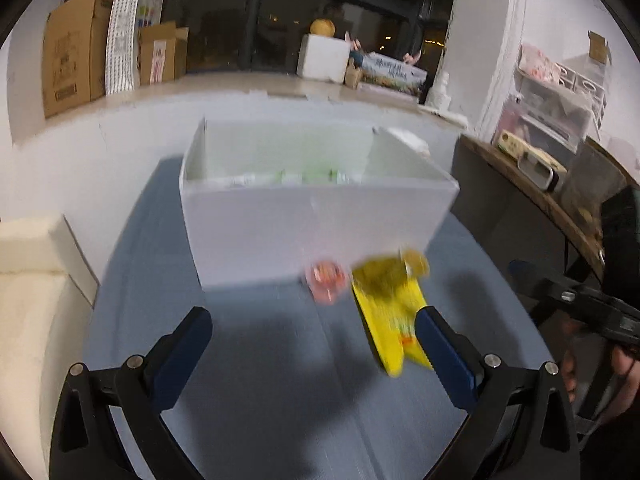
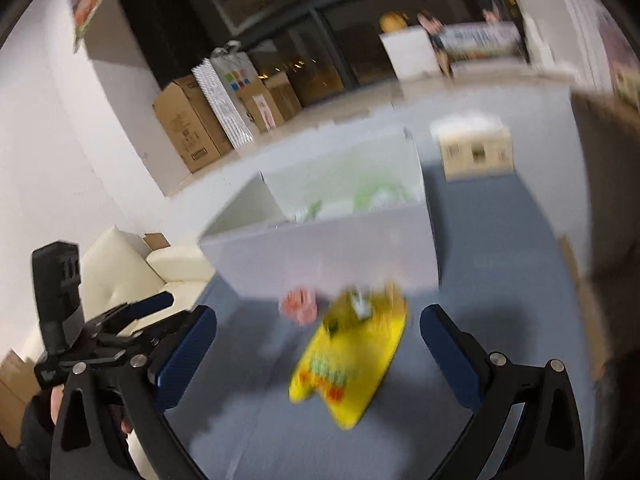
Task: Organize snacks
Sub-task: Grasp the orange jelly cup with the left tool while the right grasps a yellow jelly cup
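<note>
Snacks (image 1: 390, 312) lie on blue tabletop (image 1: 256, 380).

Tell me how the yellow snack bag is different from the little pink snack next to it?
The yellow bag is bigger, flat and long; the pink snack is small and roundish. The pink snack lies nearer the white box; the yellow bag stretches toward the grippers. Both rest on the blue table, outside the box, and nothing is holding them.

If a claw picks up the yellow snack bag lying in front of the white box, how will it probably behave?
The yellow snack bag lies flat on the blue cloth, so it probably is thin, light and floppy, and may sag from a grip at one end. Its film looks glossy, so perhaps slippery. It is blurred, so its contents cannot be judged.
</note>
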A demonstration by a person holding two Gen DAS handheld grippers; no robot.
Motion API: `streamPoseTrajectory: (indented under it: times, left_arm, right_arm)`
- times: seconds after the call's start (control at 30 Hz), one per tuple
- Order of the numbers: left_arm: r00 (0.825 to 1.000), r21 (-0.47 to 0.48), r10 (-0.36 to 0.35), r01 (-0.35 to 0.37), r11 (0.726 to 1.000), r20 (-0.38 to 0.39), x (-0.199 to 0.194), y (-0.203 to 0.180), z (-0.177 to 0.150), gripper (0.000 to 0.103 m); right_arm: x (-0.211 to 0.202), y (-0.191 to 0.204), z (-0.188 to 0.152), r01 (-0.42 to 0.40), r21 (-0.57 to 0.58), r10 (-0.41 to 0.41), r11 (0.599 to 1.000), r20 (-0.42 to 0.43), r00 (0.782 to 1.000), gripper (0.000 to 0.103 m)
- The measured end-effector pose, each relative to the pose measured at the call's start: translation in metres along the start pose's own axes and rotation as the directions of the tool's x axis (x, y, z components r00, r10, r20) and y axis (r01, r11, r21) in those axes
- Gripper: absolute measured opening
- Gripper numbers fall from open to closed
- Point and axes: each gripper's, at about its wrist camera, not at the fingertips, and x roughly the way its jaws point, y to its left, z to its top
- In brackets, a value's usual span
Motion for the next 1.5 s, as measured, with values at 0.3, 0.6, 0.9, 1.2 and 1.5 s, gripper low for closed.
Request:
streamPoseTrajectory:
  times: [0.3, 0.6, 0.9, 1.2, 1.5]
  left_arm:
    - [0.999, -0.016, -0.028, 0.027, 0.999, -0.043, 0.001, -0.009, -0.032, 0.103]
    - [0.997, -0.021, -0.033, 0.032, 0.999, -0.067, 0.006, -0.01, -0.039, 0.103]
    - [0.996, -0.034, -0.022, 0.02, 0.999, -0.086, 0.01, -0.001, -0.042, 0.103]
    - [0.996, -0.036, -0.028, 0.025, 0.999, -0.088, 0.014, -0.004, -0.043, 0.103]
    - [0.995, -0.022, -0.022, 0.02, 1.0, -0.093, 0.021, -0.006, -0.035, 0.103]
  right_arm:
    - [0.017, -0.035, -0.021, 0.109, 0.115, -0.101, 0.987, -0.07, 0.992, 0.103]
    - [0.059, -0.051, 0.015, 0.117, 0.192, -0.106, 0.974, -0.066, 0.992, 0.103]
    - [0.109, -0.05, 0.03, 0.166, 0.151, -0.148, 0.974, -0.123, 0.981, 0.085]
    - [0.111, -0.033, 0.018, 0.195, 0.03, -0.19, 0.98, -0.122, 0.974, 0.054]
    - [0.086, -0.035, 0.014, 0.132, 0.064, -0.127, 0.989, -0.07, 0.989, 0.051]
